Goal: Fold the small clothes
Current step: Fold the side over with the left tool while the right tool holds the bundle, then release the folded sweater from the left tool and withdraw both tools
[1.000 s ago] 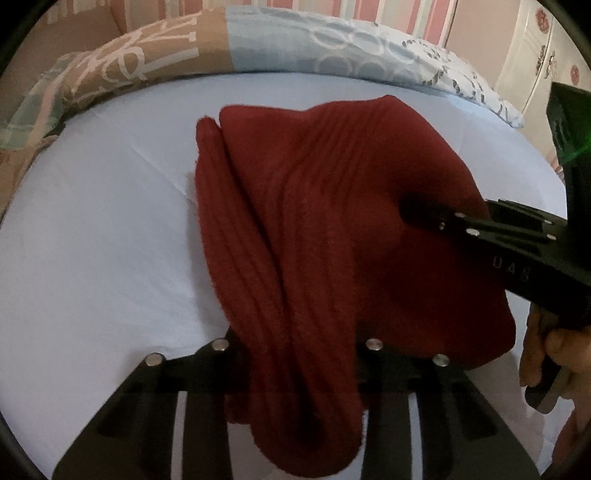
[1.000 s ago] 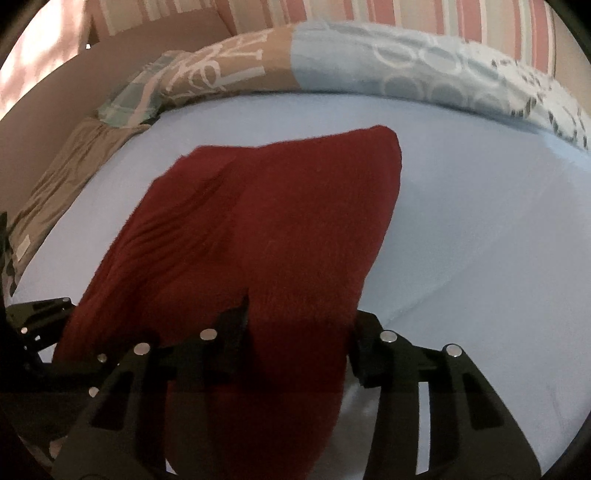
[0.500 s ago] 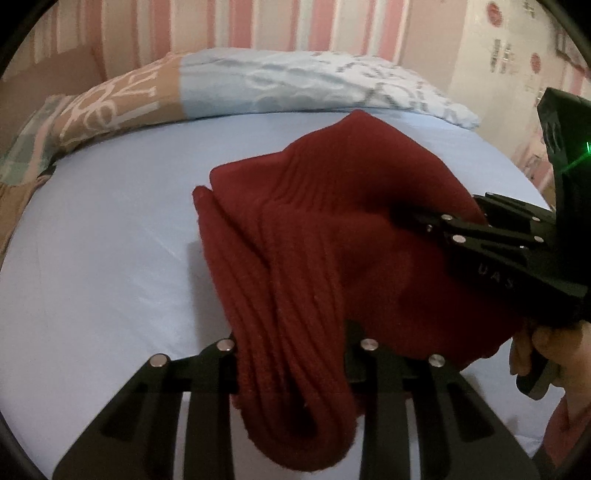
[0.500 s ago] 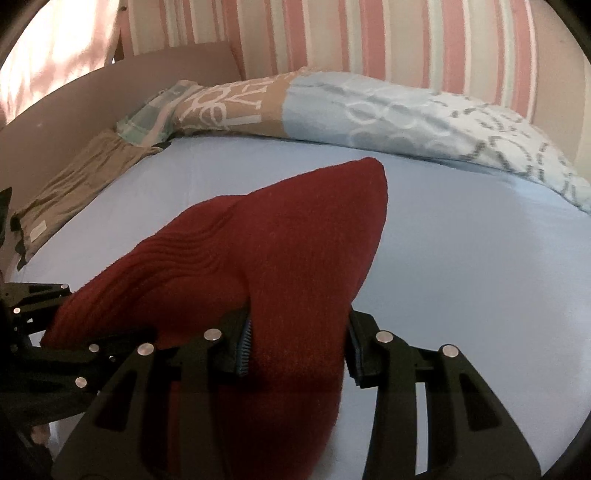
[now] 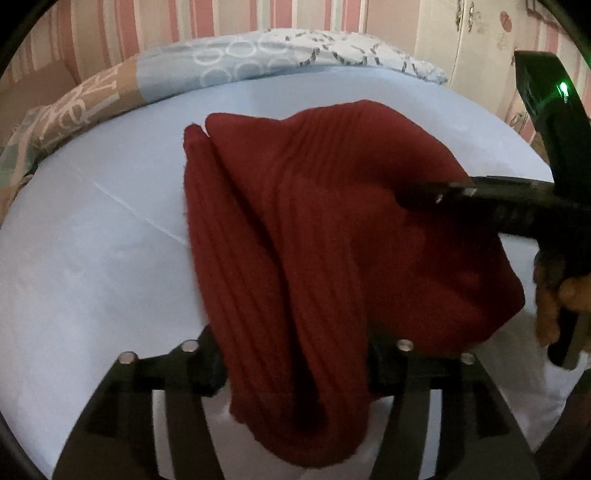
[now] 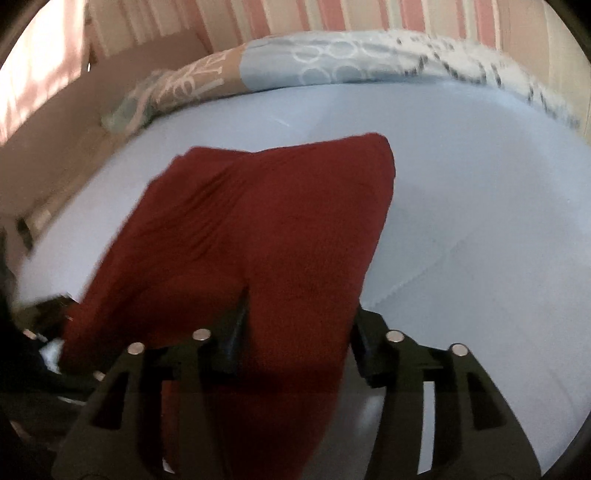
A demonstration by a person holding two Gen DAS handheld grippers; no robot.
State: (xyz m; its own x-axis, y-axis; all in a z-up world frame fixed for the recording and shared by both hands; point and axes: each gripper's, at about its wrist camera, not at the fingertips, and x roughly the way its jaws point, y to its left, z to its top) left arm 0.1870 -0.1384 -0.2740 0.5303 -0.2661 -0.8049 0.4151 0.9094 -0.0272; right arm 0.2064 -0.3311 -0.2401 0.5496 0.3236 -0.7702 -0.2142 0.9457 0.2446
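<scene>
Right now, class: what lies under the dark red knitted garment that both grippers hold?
Under the red knitted garment is the pale blue bedsheet. The sheet shows all around it. The part directly beneath is covered, so anything there cannot be seen.

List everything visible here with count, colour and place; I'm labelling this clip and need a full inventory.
knit garment: one, dark red, ribbed, bunched over the sheet, gripped at two edges.
bed sheet: one, pale blue, under the garment.
patterned quilt: one, blue, tan and white, along the far edge of the bed.
striped wall: pink and cream, behind the bed.
cabinet: cream, far right.
left gripper: black, shut on the garment's near edge.
right gripper: black, shut on the garment's other edge.
hand: one, holding the right gripper's handle.
</scene>
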